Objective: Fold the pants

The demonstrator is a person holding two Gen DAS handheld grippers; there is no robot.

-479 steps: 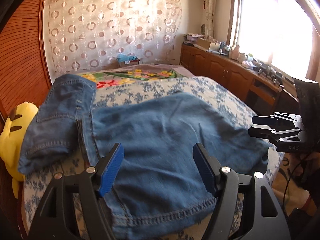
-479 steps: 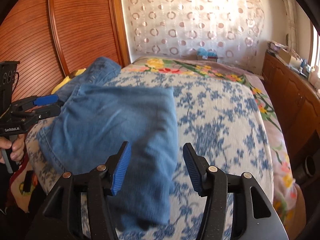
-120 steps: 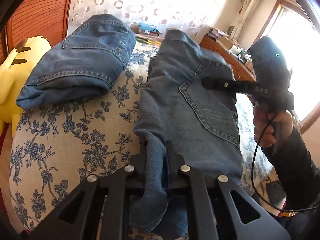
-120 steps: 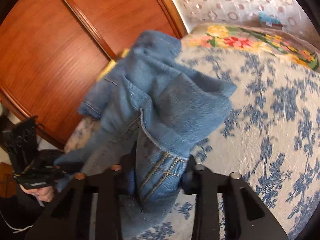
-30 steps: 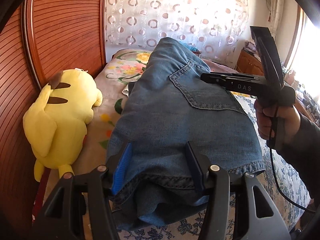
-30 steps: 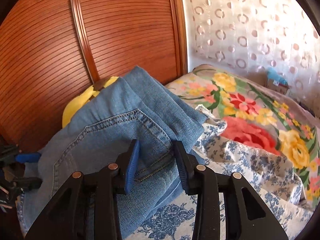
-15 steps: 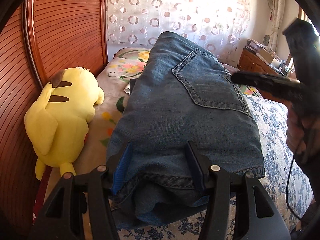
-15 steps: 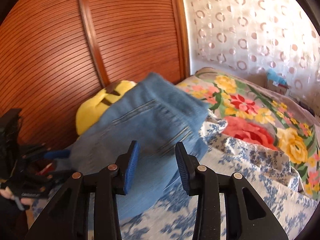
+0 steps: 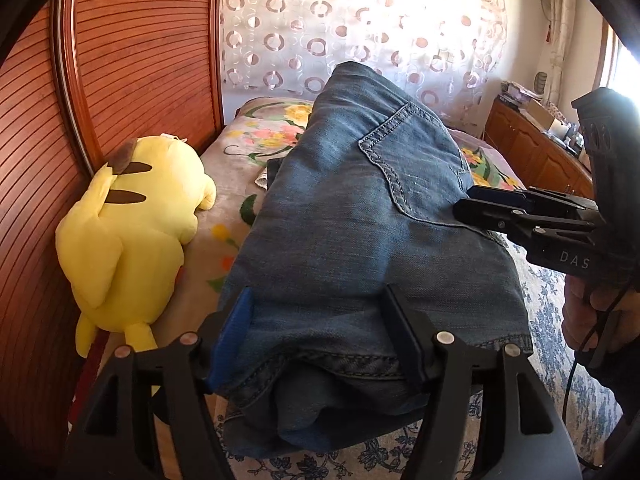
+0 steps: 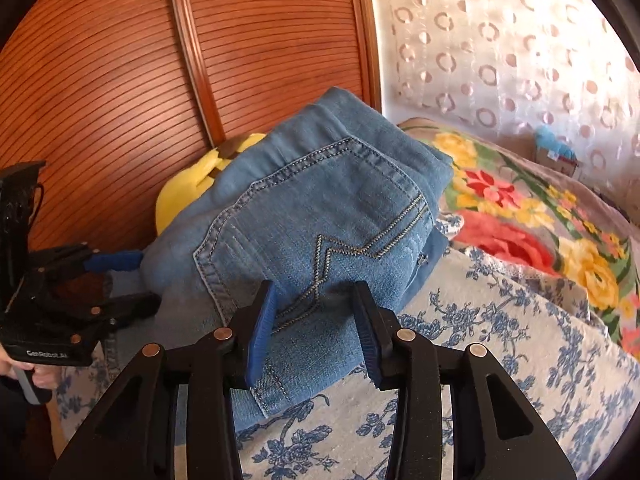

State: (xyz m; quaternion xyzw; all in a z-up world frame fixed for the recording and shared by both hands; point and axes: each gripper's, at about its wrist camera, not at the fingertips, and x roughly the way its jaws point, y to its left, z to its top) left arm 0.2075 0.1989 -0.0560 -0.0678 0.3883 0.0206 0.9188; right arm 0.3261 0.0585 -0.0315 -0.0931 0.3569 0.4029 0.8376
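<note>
Folded jeans [image 9: 360, 240] sit stacked at centre frame on the bed [image 9: 560, 340], just beside the yellow plush [image 9: 132, 232] at left, in front of the wood headboard [image 9: 132, 60].

Left gripper [image 9: 320, 336], bottom centre of the left view: jaws opening, near end of the folded bundle between them, pads about at the cloth's sides. Judged a release after placing.

Right gripper [image 10: 316, 320], bottom centre of the right view: jaws narrow, pocket area of the jeans between the pads; cannot tell whether they pinch it.

To do it well: open fully before backing off, pull straight back and low so the pads don't drag the top layer, and keep the stack square and the edges lined up.
</note>
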